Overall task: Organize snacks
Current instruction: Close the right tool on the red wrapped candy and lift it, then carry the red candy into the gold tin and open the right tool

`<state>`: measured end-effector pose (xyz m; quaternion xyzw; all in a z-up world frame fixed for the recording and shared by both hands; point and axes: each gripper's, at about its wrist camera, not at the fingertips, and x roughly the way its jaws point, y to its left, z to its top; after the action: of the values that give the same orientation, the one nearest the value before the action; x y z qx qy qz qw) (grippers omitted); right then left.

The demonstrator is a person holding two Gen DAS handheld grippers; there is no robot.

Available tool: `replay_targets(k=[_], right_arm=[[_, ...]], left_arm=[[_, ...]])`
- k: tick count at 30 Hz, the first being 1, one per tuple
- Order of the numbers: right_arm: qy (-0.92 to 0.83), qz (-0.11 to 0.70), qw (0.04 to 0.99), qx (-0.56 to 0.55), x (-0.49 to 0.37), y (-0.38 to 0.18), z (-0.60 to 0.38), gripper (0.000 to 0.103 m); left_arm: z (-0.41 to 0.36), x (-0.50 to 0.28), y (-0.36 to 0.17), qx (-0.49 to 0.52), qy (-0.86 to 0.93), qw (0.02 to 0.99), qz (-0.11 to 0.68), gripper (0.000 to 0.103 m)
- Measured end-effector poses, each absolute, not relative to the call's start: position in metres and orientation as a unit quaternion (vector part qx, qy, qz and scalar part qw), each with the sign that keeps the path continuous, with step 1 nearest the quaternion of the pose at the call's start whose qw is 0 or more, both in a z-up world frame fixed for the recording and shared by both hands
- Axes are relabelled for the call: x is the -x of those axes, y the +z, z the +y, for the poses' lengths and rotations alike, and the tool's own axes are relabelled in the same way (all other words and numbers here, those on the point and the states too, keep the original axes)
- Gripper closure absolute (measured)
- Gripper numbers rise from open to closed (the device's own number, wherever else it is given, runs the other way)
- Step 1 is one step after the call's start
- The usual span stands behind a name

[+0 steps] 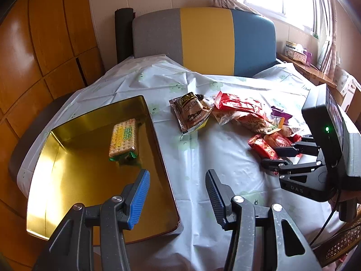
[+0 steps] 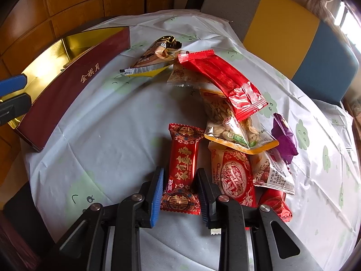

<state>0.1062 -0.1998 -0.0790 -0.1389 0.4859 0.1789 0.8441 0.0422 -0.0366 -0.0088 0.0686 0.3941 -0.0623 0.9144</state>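
A gold-lined tin box (image 1: 158, 135) with dark red outer walls (image 2: 67, 83) sits on the table's left. One cracker pack (image 1: 123, 138) lies inside it. My left gripper (image 1: 177, 194) is open and empty above the box's near right rim. A pile of snack packets (image 2: 230, 122) lies on the table. My right gripper (image 2: 180, 189) is open, its fingers on either side of a red double-happiness candy packet (image 2: 183, 164) that lies flat on the cloth. The right gripper also shows in the left wrist view (image 1: 274, 158).
A brown-and-gold packet (image 1: 191, 113) lies apart from the pile, nearer the box. A purple packet (image 2: 284, 135) lies at the pile's right. A grey, yellow and blue chair back (image 1: 203, 38) stands behind the table. The tablecloth (image 1: 203, 158) is pale with green prints.
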Motion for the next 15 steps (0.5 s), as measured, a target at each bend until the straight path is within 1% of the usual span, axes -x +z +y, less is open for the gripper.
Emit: replay_targets(k=[7, 11, 15], right_arm=[[0.178, 0.484, 0.848, 0.124, -0.106, -0.078, -0.202, 0.075], [0.191, 0.505, 0.839, 0.072, -0.113, -0.070, -0.207, 0.078], [0.214, 0.492, 0.844, 0.019, -0.117, -0.043, -0.200, 0.078]], left_arm=[[-0.019, -0.031, -0.006, -0.062, -0.071, 0.916, 0.389, 0.051], [-0.009, -0.018, -0.006, -0.070, -0.108, 0.916, 0.380, 0.051], [-0.002, -0.003, -0.014, -0.077, -0.153, 0.908, 0.382, 0.051]])
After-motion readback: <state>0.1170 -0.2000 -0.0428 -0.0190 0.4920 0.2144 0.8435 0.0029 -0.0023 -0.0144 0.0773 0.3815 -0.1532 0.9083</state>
